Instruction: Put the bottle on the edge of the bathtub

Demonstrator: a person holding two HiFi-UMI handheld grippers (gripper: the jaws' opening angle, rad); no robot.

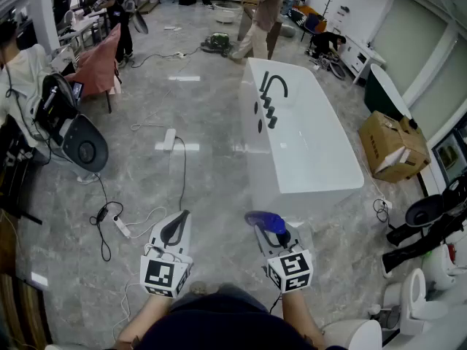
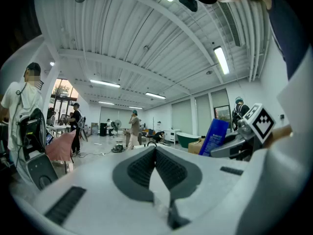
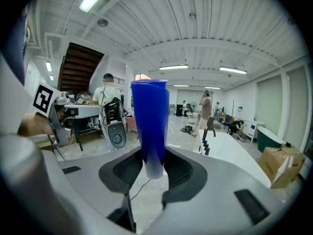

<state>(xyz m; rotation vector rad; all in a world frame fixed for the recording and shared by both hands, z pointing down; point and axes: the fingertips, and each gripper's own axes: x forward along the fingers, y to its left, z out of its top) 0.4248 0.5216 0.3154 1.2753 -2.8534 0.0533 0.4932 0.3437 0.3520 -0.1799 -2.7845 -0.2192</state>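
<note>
The blue bottle (image 1: 267,222) stands upside down, with its white cap end between the pads of my right gripper (image 1: 271,232), which is shut on it. In the right gripper view the bottle (image 3: 150,124) rises from the right gripper (image 3: 153,164) and fills the centre. The white bathtub (image 1: 343,184) lies just ahead and to the right, and its near rim (image 3: 239,153) is below and right of the bottle. A black faucet (image 1: 271,97) sits on the tub's far left rim. My left gripper (image 1: 174,229) hovers over the floor to the left, shut and empty (image 2: 155,151).
A cardboard box (image 1: 392,146) lies right of the tub. A power strip (image 1: 121,227) and cables trail on the floor at left. White toilets (image 1: 417,297) stand at the lower right. A pink chair (image 1: 98,60) and several people are at the back.
</note>
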